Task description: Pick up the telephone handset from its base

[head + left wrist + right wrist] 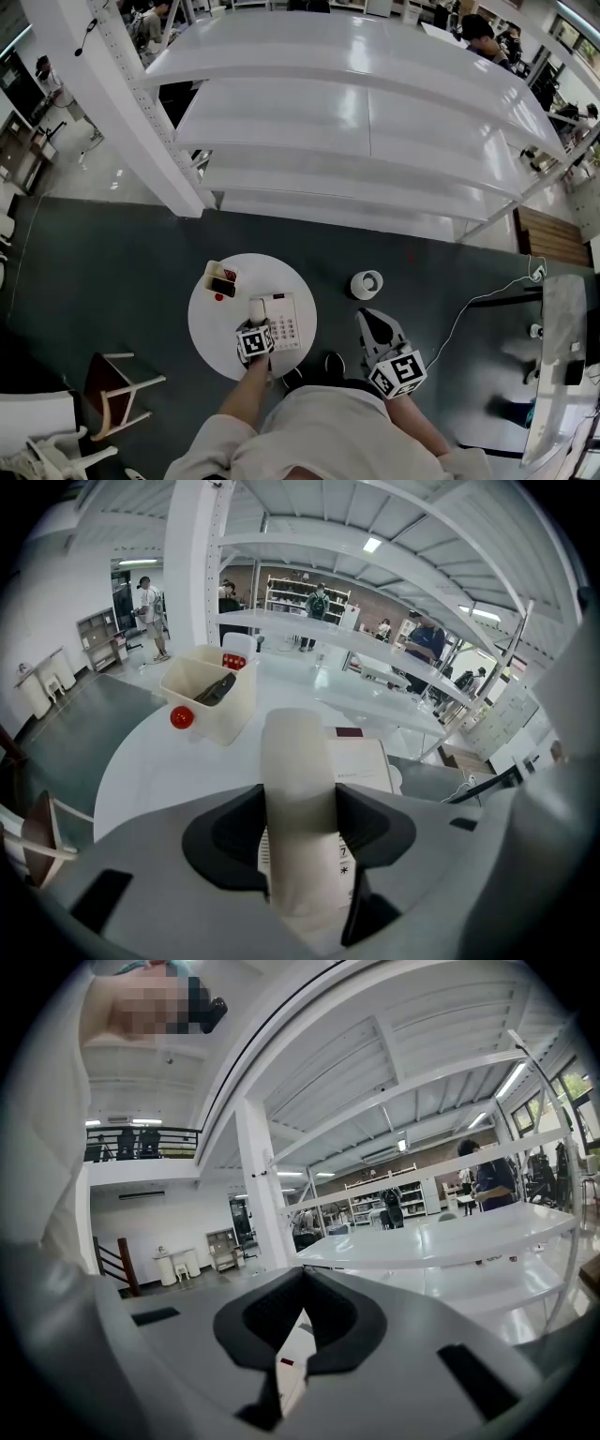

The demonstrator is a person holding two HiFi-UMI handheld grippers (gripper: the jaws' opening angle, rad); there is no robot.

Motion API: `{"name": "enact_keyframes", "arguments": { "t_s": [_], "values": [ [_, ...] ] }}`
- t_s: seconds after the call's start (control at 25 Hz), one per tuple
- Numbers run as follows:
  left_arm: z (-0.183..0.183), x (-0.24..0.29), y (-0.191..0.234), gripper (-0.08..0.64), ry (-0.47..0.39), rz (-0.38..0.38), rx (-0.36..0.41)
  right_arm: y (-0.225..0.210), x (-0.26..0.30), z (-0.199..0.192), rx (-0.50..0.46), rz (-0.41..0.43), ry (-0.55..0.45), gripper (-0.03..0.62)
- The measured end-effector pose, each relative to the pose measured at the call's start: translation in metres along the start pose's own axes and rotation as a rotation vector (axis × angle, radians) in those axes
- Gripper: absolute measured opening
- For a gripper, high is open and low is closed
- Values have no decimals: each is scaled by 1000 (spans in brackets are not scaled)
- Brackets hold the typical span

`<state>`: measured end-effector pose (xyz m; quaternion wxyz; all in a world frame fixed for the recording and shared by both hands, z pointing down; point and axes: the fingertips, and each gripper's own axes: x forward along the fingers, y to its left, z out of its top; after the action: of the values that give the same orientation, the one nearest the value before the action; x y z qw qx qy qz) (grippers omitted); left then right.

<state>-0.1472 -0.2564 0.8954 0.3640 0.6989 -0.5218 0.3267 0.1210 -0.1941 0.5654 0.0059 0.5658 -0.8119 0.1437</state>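
On the round table [208,330], left gripper [300,829] pinches the handset [296,761] over its base [364,765]; a bin [208,703] and red ball [182,717] sit beyond. Right gripper [298,1333], jaws together, hangs beside the table.

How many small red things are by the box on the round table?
2. A red ball lies on the table beside the box; a red die sits at the box's far end. The box may hide more.

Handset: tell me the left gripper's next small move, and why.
Probably lift straight up. The left gripper has its jaws closed on the handset, which appears to lie on the telephone base, so only raising remains.
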Motion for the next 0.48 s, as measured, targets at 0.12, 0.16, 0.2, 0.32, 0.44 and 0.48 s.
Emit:
{"name": "enact_keyframes", "arguments": {
  "t_s": [0.12, 0.16, 0.2, 0.32, 0.44, 0.48],
  "values": [
    [5, -7, -2, 236, -34, -6, -3, 2, -2, -1, -1, 5, -5, 8],
    [7, -11, -3, 236, -46, -8, -3, 4, -3, -1, -1, 7, -7, 8],
    [8, -14, -4, 236, -56, -11, -4, 5, -4, -1, -1, 8, -9, 8],
    [11, -25, -6, 236, -90, -25, -5, 9, -5, -1, -1, 17, -16, 8],
    [15, -39, -8, 236, -128, -35, -6, 14, -7, 0, 2, 24, -22, 8],
    [16, -44, -8, 236, -142, -39, -7, 15, -7, 0, 4, 24, -25, 8]
  ]
}}
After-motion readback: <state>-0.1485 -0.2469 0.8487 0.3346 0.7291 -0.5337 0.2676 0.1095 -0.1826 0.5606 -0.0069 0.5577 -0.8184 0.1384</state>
